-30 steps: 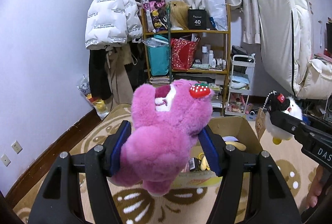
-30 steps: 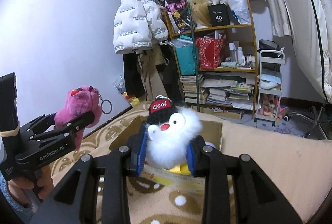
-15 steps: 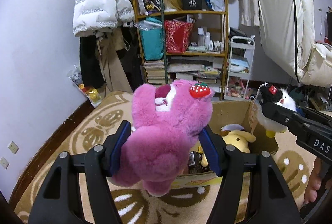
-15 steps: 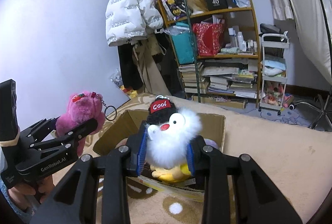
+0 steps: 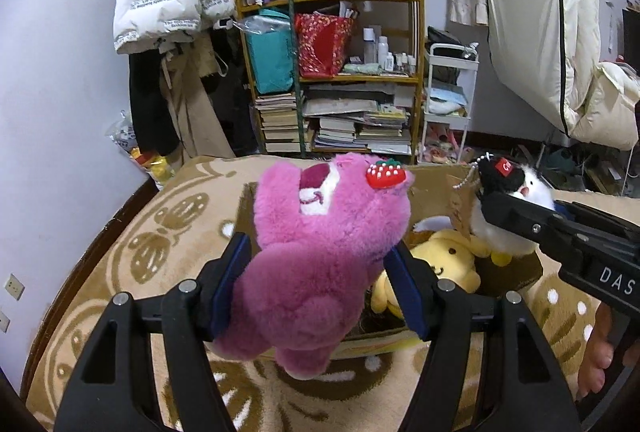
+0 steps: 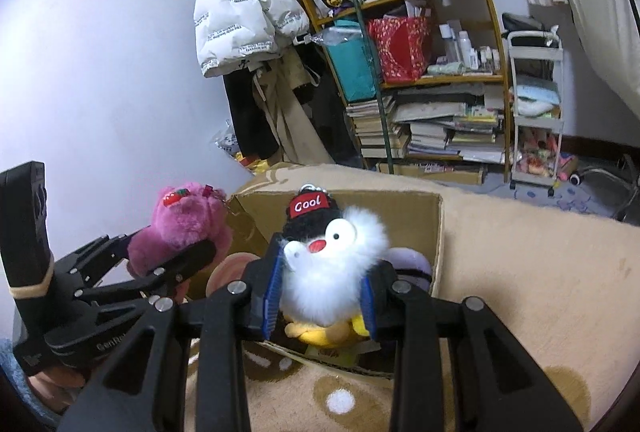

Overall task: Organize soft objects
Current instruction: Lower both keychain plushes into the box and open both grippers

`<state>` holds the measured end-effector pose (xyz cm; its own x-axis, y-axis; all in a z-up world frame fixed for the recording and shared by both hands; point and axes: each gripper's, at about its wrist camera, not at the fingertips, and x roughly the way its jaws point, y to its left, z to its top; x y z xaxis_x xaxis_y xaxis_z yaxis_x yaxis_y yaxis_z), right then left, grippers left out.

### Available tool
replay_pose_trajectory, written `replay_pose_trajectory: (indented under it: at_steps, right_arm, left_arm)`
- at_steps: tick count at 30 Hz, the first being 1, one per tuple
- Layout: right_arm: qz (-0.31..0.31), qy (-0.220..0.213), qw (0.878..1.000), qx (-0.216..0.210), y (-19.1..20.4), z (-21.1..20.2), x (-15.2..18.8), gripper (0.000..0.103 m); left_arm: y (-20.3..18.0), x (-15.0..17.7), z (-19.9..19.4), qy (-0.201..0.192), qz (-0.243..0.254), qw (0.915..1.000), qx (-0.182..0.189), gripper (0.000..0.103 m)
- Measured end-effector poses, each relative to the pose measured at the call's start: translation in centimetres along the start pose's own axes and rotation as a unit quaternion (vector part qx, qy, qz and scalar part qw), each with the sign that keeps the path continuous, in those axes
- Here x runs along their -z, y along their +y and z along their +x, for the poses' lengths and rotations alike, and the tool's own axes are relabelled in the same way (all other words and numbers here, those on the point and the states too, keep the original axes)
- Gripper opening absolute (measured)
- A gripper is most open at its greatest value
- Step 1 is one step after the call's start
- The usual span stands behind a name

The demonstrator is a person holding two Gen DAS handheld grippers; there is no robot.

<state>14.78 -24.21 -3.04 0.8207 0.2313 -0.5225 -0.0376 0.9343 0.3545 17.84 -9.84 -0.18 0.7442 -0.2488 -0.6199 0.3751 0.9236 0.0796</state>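
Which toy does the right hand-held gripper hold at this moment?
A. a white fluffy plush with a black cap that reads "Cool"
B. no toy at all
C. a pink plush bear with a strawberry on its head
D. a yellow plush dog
A: the right hand-held gripper is shut on the white fluffy plush, whose black cap reads "Cool", and holds it over the open cardboard box.

We see our left gripper and right gripper as matte black angular frames with blue finger pads and silver screws; white lettering marks their sides, and a tan band rings the left handle
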Motion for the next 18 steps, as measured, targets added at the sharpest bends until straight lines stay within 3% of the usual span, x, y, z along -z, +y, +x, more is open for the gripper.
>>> replay_pose_trajectory:
  at_steps: [13, 18]
  right_arm:
    - [0.037, 0.014, 0.999, -0.005, -1.1, 0.5, 0.8, 0.037]
    - [0.035, 0.003, 0.999, -0.013, -0.7, 0.3, 0.7, 0.037]
  left_arm:
    - [-0.1, 0.5, 0.9, 0.014, -0.001, 0.9999, 0.002, 0.068]
    - [0.2, 0.2, 0.7, -0.001, -0.007, 1.0000, 0.005, 0.068]
